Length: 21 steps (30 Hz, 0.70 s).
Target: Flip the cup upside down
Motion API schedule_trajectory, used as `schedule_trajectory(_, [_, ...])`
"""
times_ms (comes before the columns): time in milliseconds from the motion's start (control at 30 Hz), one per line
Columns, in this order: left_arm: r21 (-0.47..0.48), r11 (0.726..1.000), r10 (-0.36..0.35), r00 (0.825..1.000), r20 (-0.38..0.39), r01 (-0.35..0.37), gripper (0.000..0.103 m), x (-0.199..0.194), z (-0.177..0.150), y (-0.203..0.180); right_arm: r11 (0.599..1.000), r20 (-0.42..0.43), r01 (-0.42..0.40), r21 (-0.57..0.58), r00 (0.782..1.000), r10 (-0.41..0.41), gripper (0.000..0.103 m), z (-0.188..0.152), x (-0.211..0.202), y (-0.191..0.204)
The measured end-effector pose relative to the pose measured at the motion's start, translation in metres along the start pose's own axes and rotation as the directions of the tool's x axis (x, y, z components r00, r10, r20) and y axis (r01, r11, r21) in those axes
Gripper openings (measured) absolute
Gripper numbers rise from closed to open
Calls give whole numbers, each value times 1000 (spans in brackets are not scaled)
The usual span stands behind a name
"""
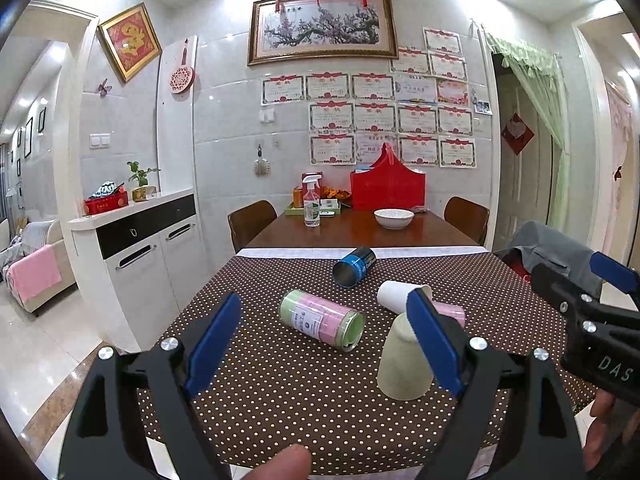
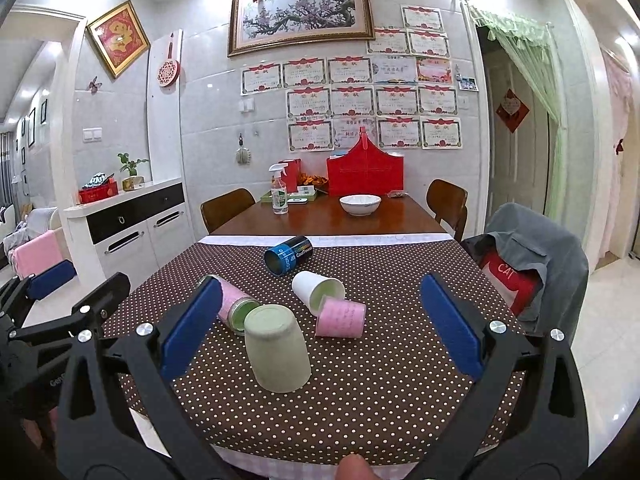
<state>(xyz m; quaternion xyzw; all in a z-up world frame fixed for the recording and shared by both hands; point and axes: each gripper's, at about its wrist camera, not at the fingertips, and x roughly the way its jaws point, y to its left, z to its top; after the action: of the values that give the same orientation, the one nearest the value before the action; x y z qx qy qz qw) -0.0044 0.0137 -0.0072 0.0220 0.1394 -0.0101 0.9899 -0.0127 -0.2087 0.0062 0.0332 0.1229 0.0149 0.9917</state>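
A pale green cup (image 2: 277, 350) stands upside down, mouth on the dotted tablecloth (image 2: 360, 400); it also shows in the left wrist view (image 1: 402, 364), partly behind my left gripper's right finger. My right gripper (image 2: 320, 328) is open and empty, its fingers apart on either side of the cup and nearer to me. My left gripper (image 1: 326, 336) is open and empty, left of the cup. A white cup (image 2: 316, 290) and a pink cup (image 2: 340, 318) lie on their sides just behind.
A pink-and-green can (image 1: 322, 320) and a blue can (image 1: 354, 267) lie on their sides on the cloth. Farther back are a white bowl (image 2: 360, 204), a spray bottle (image 2: 279, 190) and a red basket (image 2: 365, 172). A chair with grey clothing (image 2: 532, 264) stands right.
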Motion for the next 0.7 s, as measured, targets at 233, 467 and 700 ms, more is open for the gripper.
schedule_trajectory(233, [6, 1000, 2, 1000, 12, -2, 84, -5, 2, 0, 1000, 6, 13, 2, 1000, -13, 97, -1, -1, 0])
schedule_trajectory(467, [7, 1000, -1, 1000, 15, 1, 84, -6, 4, -2, 1000, -4, 18, 3, 1000, -18, 97, -2, 3, 0])
schedule_trajectory(700, [6, 1000, 4, 1000, 10, -4, 84, -7, 8, 0, 1000, -3, 22, 4, 1000, -22, 97, -2, 5, 1])
